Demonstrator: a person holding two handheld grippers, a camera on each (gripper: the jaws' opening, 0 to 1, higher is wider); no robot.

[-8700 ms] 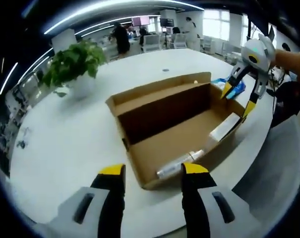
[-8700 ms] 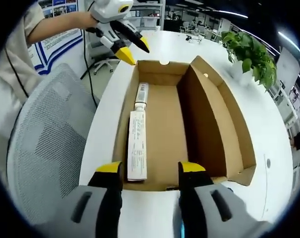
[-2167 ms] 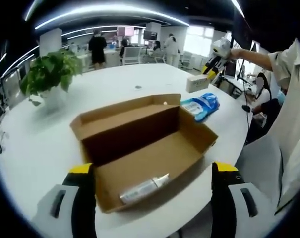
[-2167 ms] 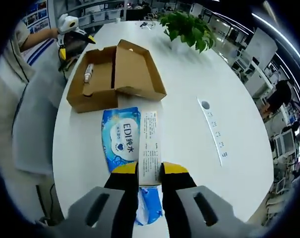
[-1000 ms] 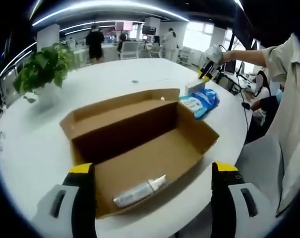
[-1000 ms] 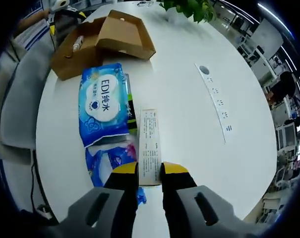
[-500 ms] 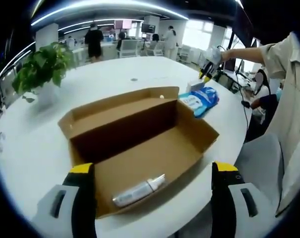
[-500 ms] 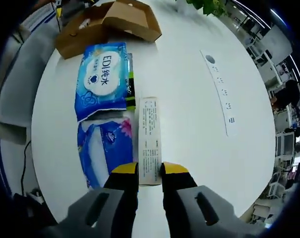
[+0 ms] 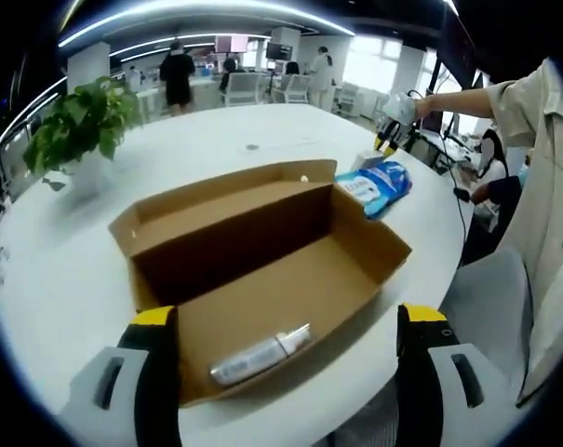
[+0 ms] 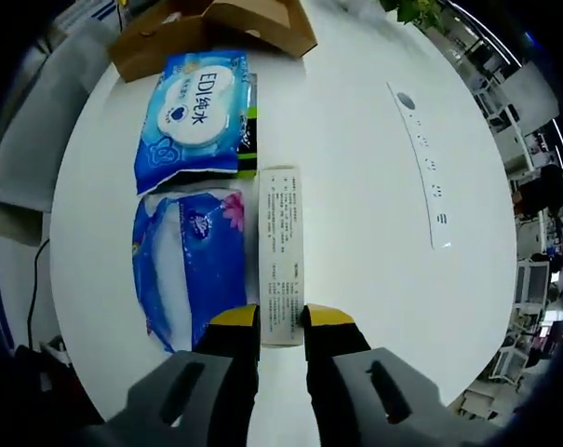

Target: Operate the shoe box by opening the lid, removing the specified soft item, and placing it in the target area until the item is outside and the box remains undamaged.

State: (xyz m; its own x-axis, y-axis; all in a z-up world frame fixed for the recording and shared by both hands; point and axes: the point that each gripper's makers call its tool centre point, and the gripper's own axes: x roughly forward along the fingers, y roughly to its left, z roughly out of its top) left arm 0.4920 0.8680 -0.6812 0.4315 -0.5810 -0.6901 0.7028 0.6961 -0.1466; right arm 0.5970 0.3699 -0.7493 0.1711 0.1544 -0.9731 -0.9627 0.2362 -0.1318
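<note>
While our open shoe box (image 9: 262, 251) sits near the white table's (image 9: 67, 270) edge with a tube (image 9: 260, 354) still inside, two blue wipe packs (image 10: 190, 270) lie further along it. Our right gripper (image 10: 281, 321) pinches the long white carton (image 10: 281, 247) beside them. Our left gripper (image 9: 286, 321) hangs wide apart, holding nothing.

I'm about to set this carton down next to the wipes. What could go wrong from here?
1. The right claw grips the long white carton only at its near end, so the far end may swing or tip on release.
2. The carton sits right beside the two blue wipe packs; lowering it could land on or nudge them.
3. A tube still lies in the open shoe box between the left claw's wide-open jaws; a careless reach could dent the cardboard wall.
</note>
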